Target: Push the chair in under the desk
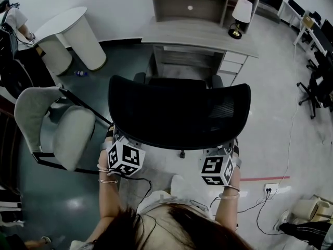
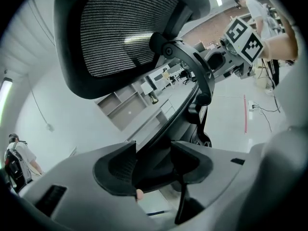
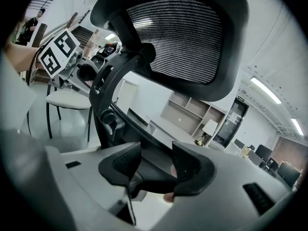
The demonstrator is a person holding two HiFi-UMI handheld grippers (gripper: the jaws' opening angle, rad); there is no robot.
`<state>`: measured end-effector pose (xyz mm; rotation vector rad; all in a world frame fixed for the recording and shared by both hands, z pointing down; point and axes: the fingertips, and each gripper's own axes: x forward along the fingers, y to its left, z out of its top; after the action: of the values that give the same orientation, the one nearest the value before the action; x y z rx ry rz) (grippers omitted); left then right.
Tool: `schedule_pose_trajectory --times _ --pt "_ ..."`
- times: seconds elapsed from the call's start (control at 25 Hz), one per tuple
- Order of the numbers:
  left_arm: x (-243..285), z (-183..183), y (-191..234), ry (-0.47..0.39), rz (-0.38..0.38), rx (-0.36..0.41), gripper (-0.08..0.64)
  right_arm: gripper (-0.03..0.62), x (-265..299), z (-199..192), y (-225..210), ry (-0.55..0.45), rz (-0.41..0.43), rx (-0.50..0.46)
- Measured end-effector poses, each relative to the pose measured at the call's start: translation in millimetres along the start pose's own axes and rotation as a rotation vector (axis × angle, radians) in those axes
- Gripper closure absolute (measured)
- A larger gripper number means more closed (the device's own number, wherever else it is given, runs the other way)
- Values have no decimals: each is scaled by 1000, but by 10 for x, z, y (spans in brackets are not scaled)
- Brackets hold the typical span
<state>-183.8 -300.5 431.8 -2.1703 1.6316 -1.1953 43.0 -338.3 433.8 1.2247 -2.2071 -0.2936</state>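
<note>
Before the single worktop (image 1: 200, 35), one black mesh chair (image 1: 179, 113) stands with its two armrests near the front edge and its back well out from it. Two grippers are on the chair from behind. The left gripper (image 2: 153, 160) has its jaws closed round a dark edge low on the chair, and the right gripper (image 3: 156, 165) clasps the same edge. One lamp (image 1: 240, 15) sits on the worktop. One grey chair (image 1: 62, 132) stands off to the left.
</note>
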Motion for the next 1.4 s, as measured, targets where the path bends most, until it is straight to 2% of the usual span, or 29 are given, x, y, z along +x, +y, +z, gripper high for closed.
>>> schedule_pose_trajectory --times 0.36,0.72,0.88,1.4 --pt "136 36 91 -18 27 -8 334 387 174 40 -79 -16 20 -35" --pt "268 84 166 -23 29 8 336 387 337 54 -158 -11 16 -113" --pt "329 102 217 -23 24 12 336 387 411 88 -205 -4 33 -78" --pt "605 158 425 -63 9 0 336 387 689 170 -304 15 -20 -47"
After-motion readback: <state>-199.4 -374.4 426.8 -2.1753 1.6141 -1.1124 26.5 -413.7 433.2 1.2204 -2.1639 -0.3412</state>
